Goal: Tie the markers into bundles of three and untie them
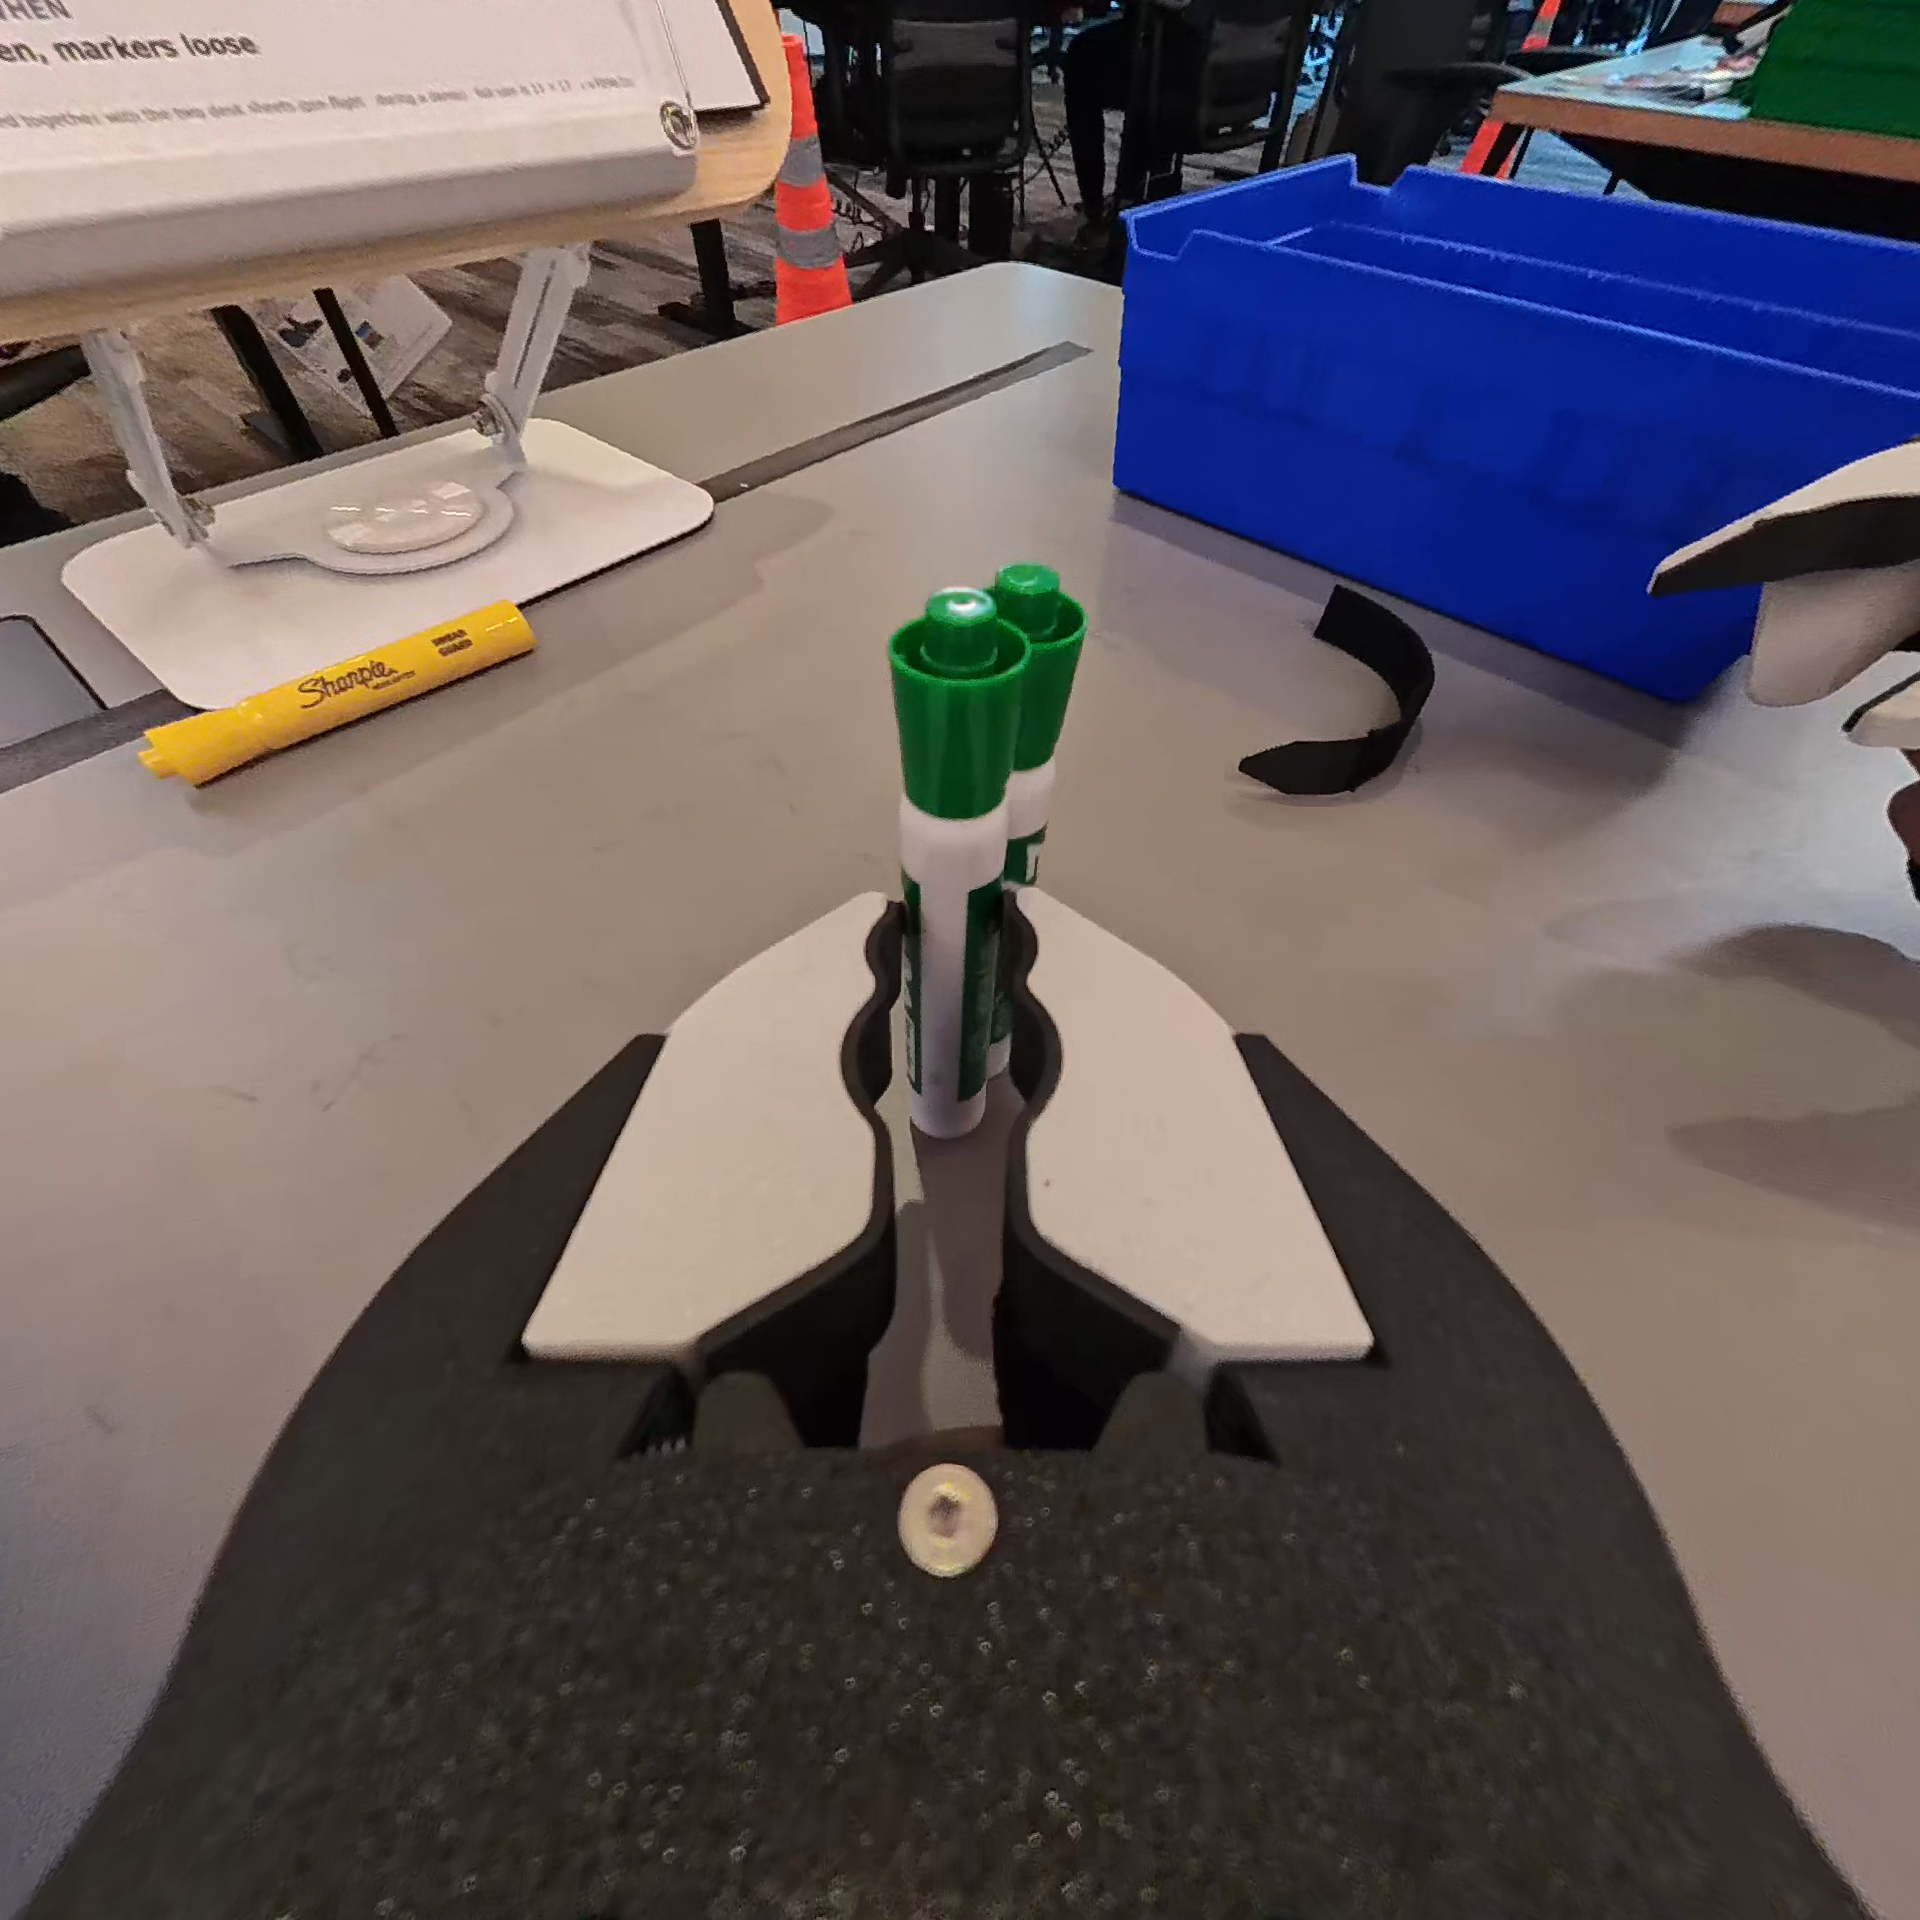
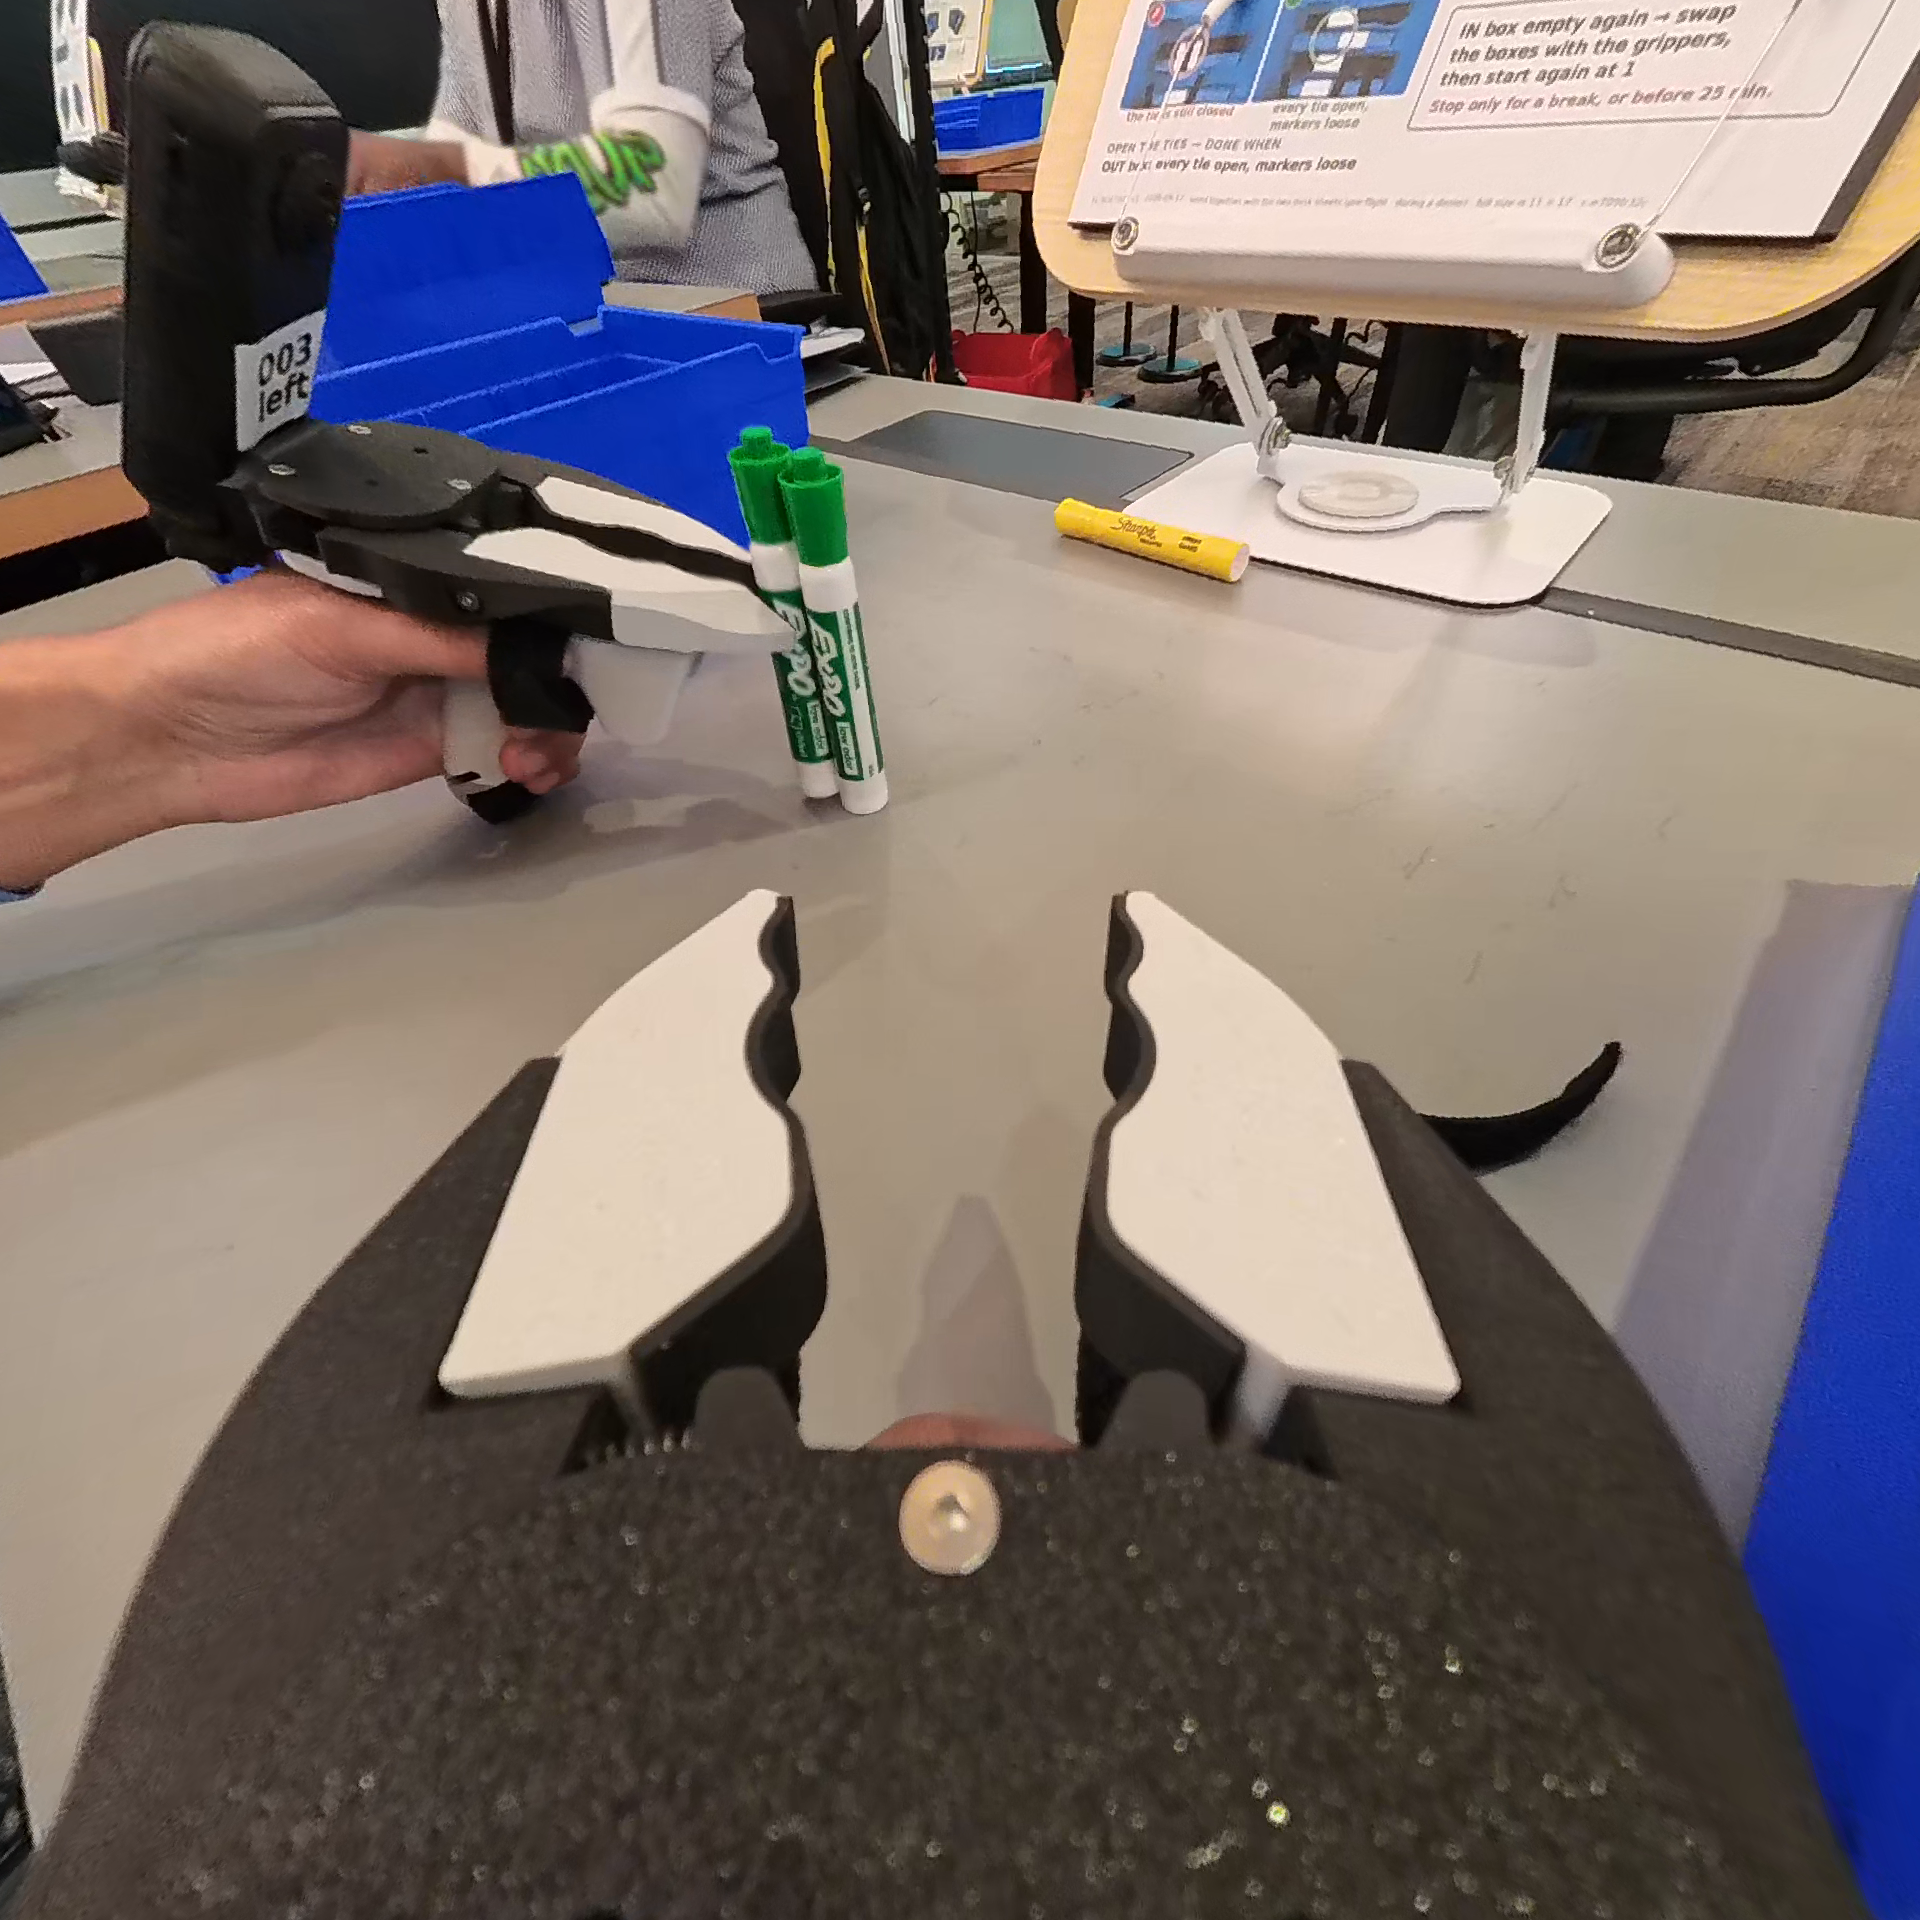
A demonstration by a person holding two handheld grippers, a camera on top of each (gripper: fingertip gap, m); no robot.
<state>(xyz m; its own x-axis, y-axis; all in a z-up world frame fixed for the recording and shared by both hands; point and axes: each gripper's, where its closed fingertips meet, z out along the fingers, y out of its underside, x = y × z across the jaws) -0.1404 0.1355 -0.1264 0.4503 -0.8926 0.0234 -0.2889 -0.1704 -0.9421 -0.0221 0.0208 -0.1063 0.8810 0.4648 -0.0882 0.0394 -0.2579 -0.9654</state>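
A: Markers first: two green markers (image 1: 961,831) stand upright, bases on the grey table (image 1: 520,987), pinched side by side by the left gripper (image 1: 951,997), whose jaws are closed tight on their barrels. A yellow marker (image 1: 338,691) lies loose toward ten o'clock of them in the left wrist view.

B: And the right gripper (image 2: 951,997)?

A: Wide apart, holding nothing, just above the table. The black strap (image 2: 1527,1117) lies at its three o'clock.

B: So the bundle needs a third?

A: I'd judge so. Keep the green pair steady and vertical, fetch the yellow one, set it flush against them, then wrap the strap.

B: Anything unclear?

A: The strap's near end hides behind the right finger, and the blue bin (image 1: 1507,416) is cut off; its contents can't be seen.
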